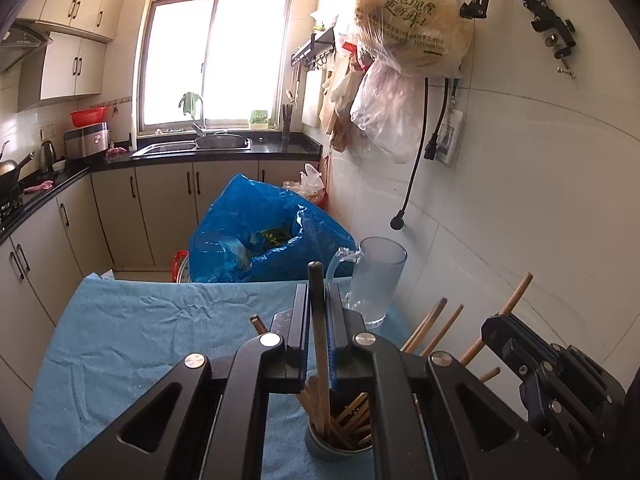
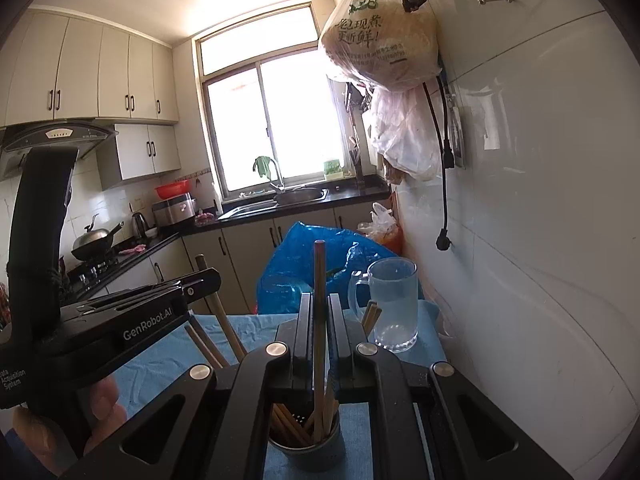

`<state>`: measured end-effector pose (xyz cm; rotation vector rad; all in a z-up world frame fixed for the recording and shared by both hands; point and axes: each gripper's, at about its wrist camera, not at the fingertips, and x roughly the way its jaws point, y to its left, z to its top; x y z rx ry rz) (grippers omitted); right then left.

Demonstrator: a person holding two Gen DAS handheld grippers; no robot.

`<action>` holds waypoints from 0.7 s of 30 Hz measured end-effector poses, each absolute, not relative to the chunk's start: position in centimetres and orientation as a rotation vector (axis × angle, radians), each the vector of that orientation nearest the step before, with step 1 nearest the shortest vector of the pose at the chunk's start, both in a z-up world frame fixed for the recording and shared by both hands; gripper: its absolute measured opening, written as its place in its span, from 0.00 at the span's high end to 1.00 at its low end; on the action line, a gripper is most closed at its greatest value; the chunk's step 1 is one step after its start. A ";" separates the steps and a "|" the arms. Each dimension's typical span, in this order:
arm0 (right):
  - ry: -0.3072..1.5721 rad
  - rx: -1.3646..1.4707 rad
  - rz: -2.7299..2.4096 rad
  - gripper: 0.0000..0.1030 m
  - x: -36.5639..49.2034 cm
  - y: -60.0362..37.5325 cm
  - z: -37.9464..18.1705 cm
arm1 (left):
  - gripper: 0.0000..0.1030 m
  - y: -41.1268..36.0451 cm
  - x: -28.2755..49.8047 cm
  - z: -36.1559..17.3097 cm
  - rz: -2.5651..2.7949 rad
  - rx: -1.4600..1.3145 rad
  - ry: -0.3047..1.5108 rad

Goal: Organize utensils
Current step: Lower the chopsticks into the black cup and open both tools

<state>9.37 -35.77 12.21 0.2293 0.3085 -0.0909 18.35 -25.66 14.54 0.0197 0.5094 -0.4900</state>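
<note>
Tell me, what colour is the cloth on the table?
Light blue cloth, clearest in the left wrist view.

The blue-clothed worktop lies open to the left, while the glass mug and tiled wall crowd the right.

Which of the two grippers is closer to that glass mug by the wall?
The right gripper. The mug stands just beyond it, slightly to its right; the left gripper is on the far side of the right one.
</note>
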 end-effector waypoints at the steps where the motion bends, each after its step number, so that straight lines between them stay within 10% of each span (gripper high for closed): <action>1: 0.313 0.229 -0.091 0.93 9.5 -35.8 12.1 | 0.93 -25.6 18.4 14.4 -0.487 0.022 0.510; 14: 0.355 0.225 -0.080 0.92 9.9 -35.7 11.5 | 0.91 -25.0 19.3 13.7 -0.494 0.029 0.544; 21: 0.321 0.222 -0.075 0.92 8.7 -35.3 12.7 | 0.72 -24.5 18.8 14.8 -0.501 0.012 0.523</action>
